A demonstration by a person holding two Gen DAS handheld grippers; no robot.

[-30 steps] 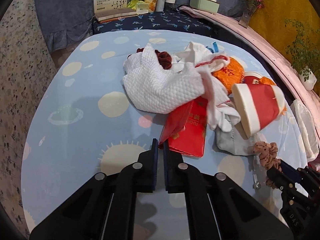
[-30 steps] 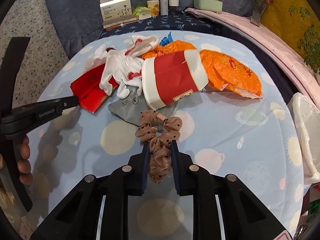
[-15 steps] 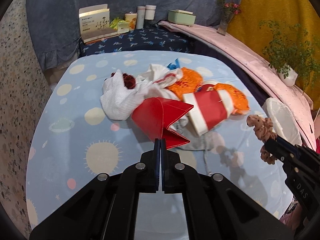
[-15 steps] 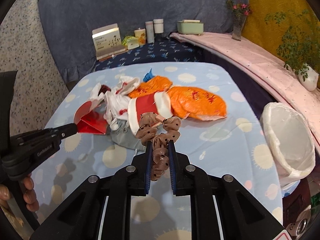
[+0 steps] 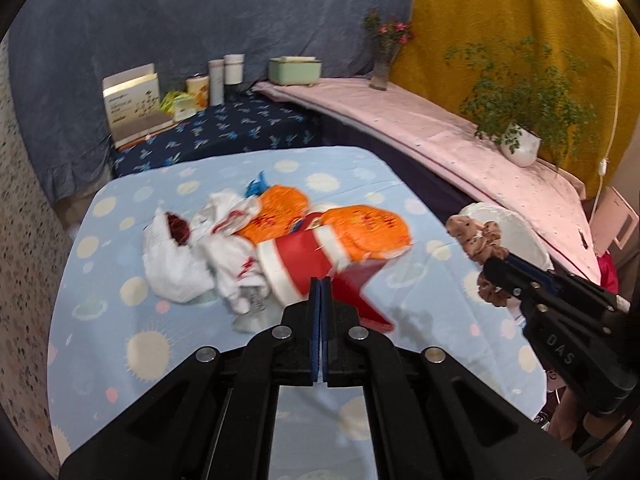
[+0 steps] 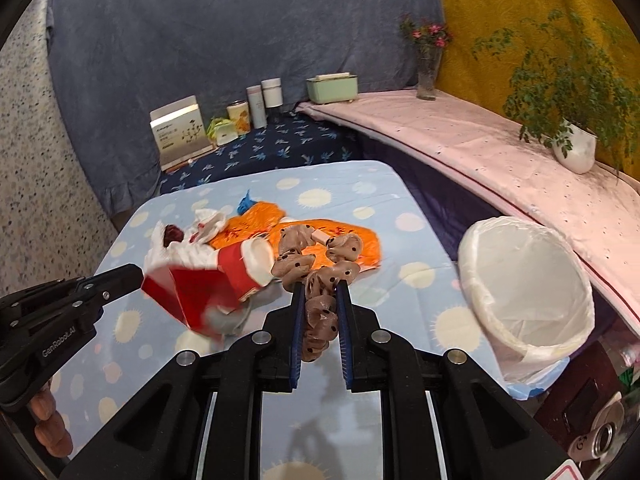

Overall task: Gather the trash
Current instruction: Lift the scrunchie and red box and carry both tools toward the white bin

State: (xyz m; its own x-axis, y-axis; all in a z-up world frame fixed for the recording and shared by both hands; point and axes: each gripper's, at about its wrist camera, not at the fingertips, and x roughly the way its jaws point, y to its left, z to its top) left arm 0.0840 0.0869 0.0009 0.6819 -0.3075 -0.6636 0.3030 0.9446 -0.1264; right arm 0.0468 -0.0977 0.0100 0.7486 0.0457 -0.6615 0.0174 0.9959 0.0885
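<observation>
Across the blue sun-print bench (image 6: 360, 196) lay a heap of rubbish: an orange plastic bag (image 5: 360, 228), crumpled white cloths (image 5: 176, 264) and a red-and-white paper cup (image 5: 296, 264), with the white-lined bin (image 6: 528, 284) standing just beside the bench's right edge. Both hands carried loads above the bench. The left gripper (image 5: 320, 312) had its fingers pressed tight on a red paper packet (image 6: 188, 288), and the right gripper (image 6: 319, 312) had its fingers clamped on a brown dotted scrunchie (image 6: 320, 268). To finish this step well, I judged, each load should travel right until squarely over the bin's mouth before the fingers let go, 1 at a time, so the 2 tools do not collide and the light packet does not flutter onto the rim. Only the right wrist view showed the bin's open mouth and a can beside its foot; the left wrist view hid most of the bin behind the right tool and scrunchie, but showed the packet's pinched edge closely.
</observation>
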